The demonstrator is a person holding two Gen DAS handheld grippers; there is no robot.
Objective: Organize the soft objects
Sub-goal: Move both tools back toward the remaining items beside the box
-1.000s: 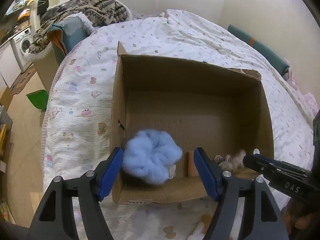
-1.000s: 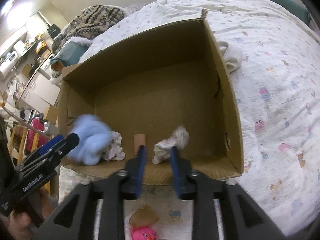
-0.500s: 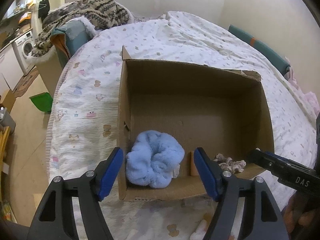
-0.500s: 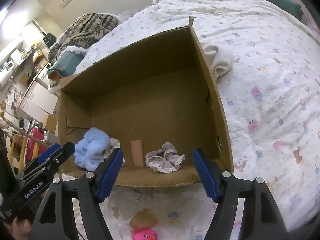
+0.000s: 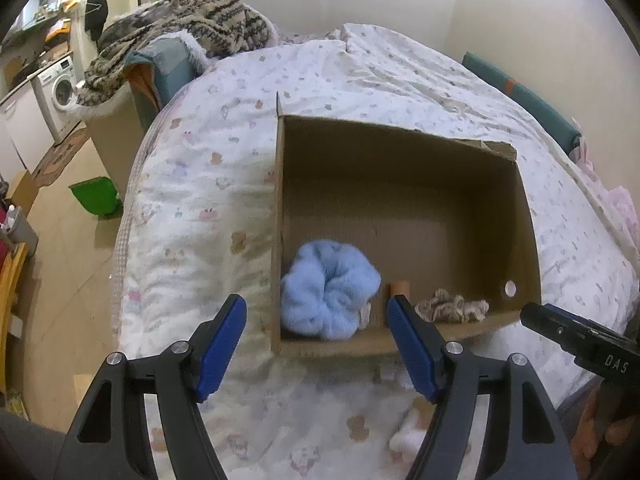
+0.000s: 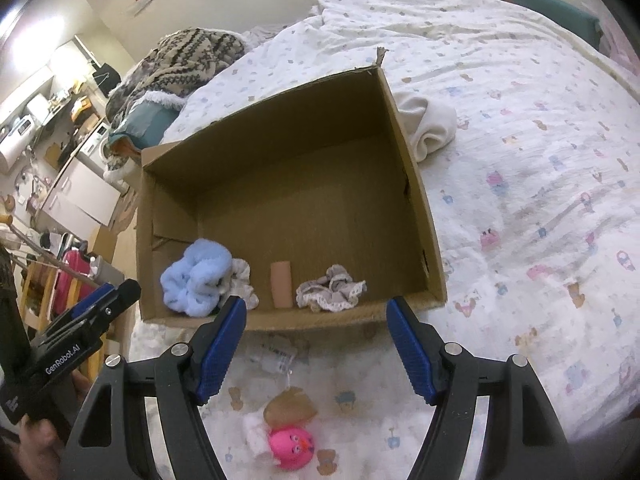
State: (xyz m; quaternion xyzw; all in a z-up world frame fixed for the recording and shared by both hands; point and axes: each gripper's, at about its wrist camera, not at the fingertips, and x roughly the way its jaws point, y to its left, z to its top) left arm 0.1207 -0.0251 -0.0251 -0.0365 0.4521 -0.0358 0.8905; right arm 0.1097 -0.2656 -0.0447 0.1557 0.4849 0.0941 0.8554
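Observation:
An open cardboard box [image 5: 400, 140] [image 6: 416, 184] lies on the bed. Inside at its near left lies a fluffy blue scrunchie [image 5: 328, 300] [image 6: 196, 284], and at the near middle a grey-beige frilly scrunchie [image 5: 452, 309] [image 6: 332, 294]. A white frilly piece [image 6: 242, 276] lies against the blue one. My left gripper [image 5: 316, 346] is open and empty, above the box's near edge. My right gripper [image 6: 316, 346] is open and empty, just in front of the box. A pink plush toy [image 6: 290, 448] with a white piece lies on the bed below the right gripper.
A white folded cloth [image 6: 428, 124] lies on the bed beside the box's right wall. A patterned blanket [image 5: 180, 28] is piled past the bed's far left. A green bin [image 5: 96, 196] stands on the floor left of the bed. A small tan tube [image 6: 281, 284] stands in the box.
My right gripper opened and dropped the grey-beige scrunchie into the box. Both grippers pulled back from the box. The blue scrunchie settled on the box floor.

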